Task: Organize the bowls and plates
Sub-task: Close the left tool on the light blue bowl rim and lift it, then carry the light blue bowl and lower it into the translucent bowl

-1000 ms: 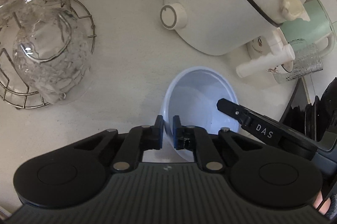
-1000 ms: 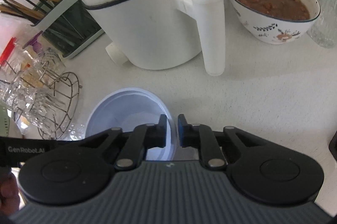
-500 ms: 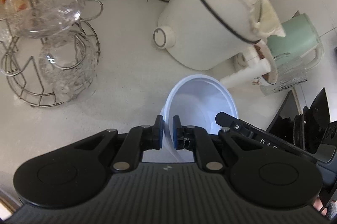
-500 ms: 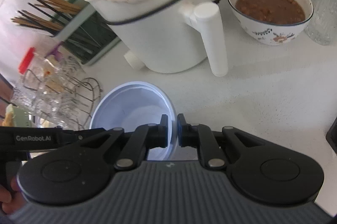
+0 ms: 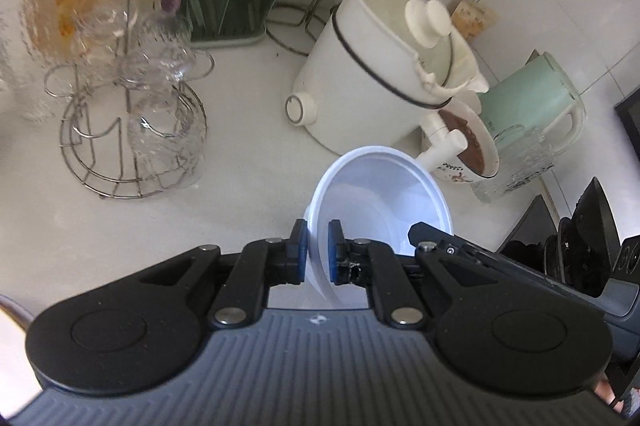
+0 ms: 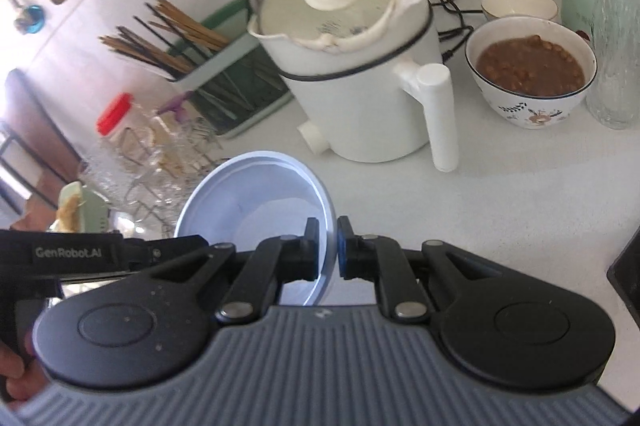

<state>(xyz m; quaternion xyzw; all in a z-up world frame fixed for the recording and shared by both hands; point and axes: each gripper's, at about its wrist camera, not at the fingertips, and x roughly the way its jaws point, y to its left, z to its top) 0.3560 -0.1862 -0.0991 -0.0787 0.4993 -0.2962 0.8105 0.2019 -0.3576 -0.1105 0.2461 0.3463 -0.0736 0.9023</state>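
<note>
Both grippers, left (image 5: 318,252) and right (image 6: 328,250), have jaws clamped on the white bowl's (image 5: 380,197) rim.

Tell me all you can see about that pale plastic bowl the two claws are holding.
The bowl is round, thin-walled and bluish white, seemingly light plastic, and looks empty inside. It hangs tilted above the white counter, in front of the white pot. The left claw pinches one side of its rim and the right claw pinches the opposite side, one pad inside and one outside. Nothing else touches it.
</note>
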